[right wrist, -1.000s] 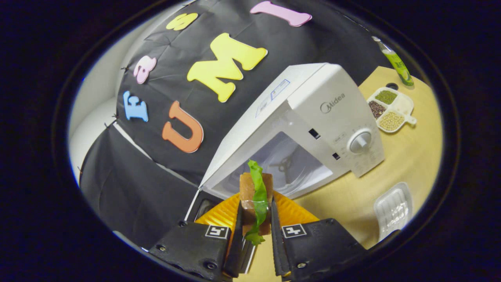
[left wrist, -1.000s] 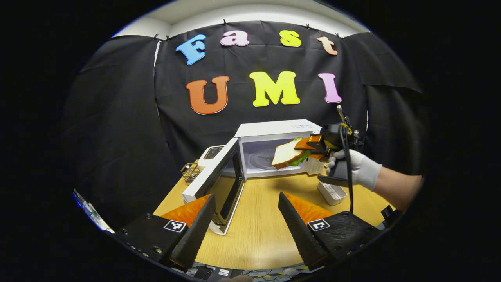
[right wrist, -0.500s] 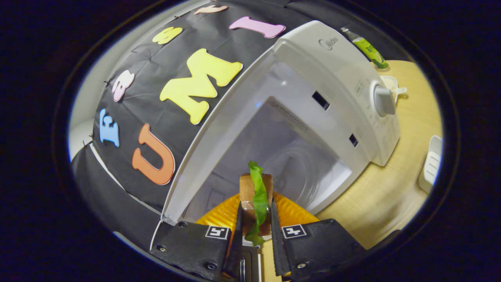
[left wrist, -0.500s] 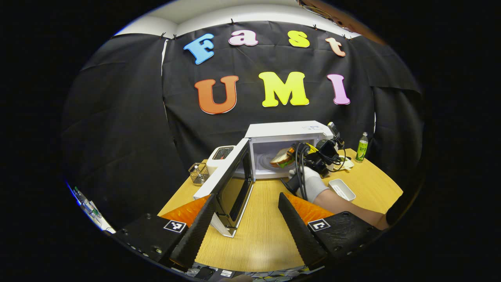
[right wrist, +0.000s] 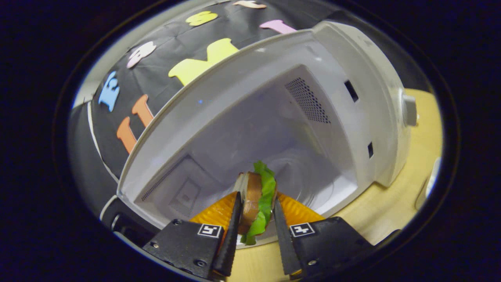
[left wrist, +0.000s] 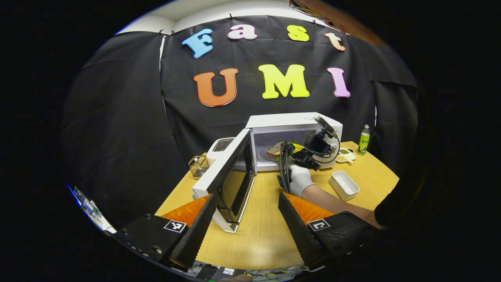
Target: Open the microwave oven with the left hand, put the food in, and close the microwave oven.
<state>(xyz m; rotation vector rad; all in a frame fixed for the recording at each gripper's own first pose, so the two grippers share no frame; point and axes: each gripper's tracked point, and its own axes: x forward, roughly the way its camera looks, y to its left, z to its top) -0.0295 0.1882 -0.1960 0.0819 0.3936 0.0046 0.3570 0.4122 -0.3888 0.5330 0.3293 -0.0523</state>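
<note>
The white microwave (left wrist: 291, 120) stands at the back of the table with its door (left wrist: 231, 176) swung wide open to the left. A sandwich (right wrist: 256, 196) of bread and green lettuce is inside the cavity (right wrist: 274, 129), just above the glass turntable (right wrist: 313, 176), with my right gripper (right wrist: 256, 199) shut on it. In the left gripper view the sandwich (left wrist: 276, 149) shows low in the cavity, with a gloved hand (left wrist: 299, 181) holding the right gripper (left wrist: 309, 153) at the opening. My left gripper (left wrist: 246, 196) hovers open over the table's front, holding nothing.
A toaster (left wrist: 222, 145) and a wire basket (left wrist: 197, 166) stand left of the microwave behind the door. A white tray (left wrist: 344, 185), a compartment dish (left wrist: 344, 156) and a green bottle (left wrist: 364, 139) sit to its right. The wooden table (left wrist: 258, 235) spreads in front.
My right gripper has carried the sandwich forward from in front of the microwave into the cavity and lowered it. The left gripper stayed open and drifted only slightly.
</note>
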